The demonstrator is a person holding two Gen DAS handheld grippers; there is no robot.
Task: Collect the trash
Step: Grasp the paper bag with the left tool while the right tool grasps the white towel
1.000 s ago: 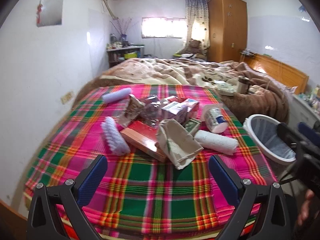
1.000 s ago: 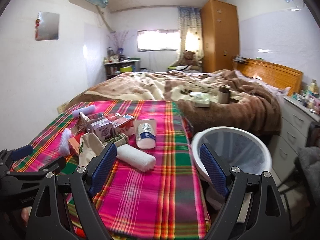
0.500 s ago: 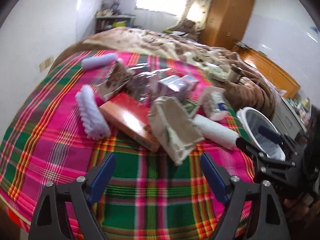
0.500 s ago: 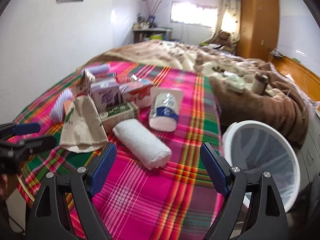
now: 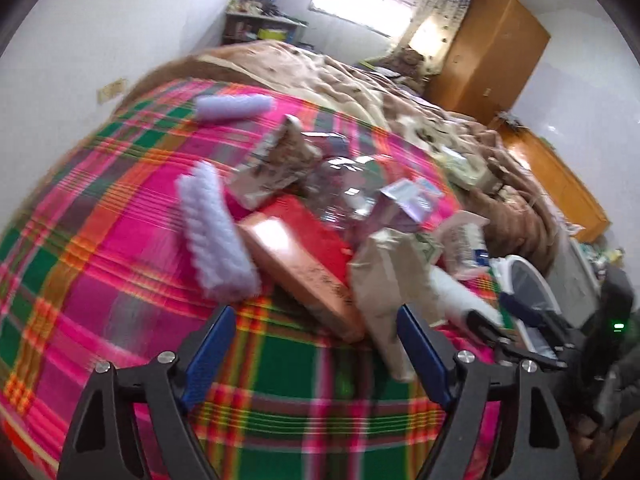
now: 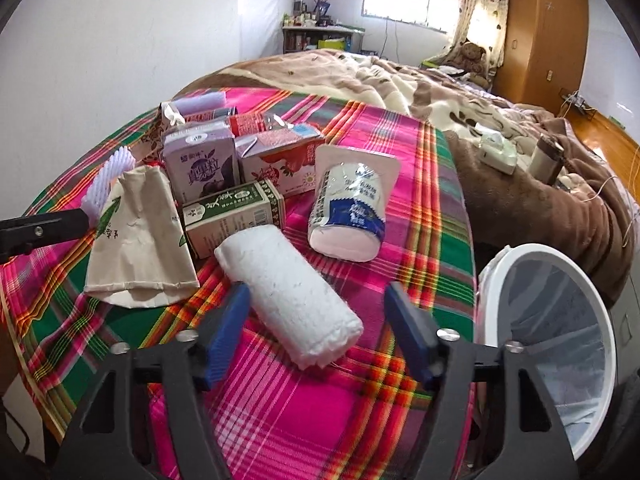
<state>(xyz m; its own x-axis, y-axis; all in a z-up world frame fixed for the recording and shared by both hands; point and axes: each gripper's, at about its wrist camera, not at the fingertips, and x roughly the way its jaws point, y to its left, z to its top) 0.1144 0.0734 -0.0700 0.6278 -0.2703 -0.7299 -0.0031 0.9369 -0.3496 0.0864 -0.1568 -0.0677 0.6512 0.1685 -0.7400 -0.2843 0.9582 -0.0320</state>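
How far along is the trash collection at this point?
Done: nothing visible; the white bin looks empty. In hand: nothing yet. The right gripper is closing around the white foam roll; the left gripper nears the red box. Left: cartons, paper bag and the rest.

Left gripper (image 5: 314,346): black open-frame arms, blue finger pads, silver screws at the joints. Right gripper (image 6: 318,330): same black frame, blue pads, silver screws; its body carries a small green light.

Two close downward views, shared plaid blanket (image 5: 120,240)
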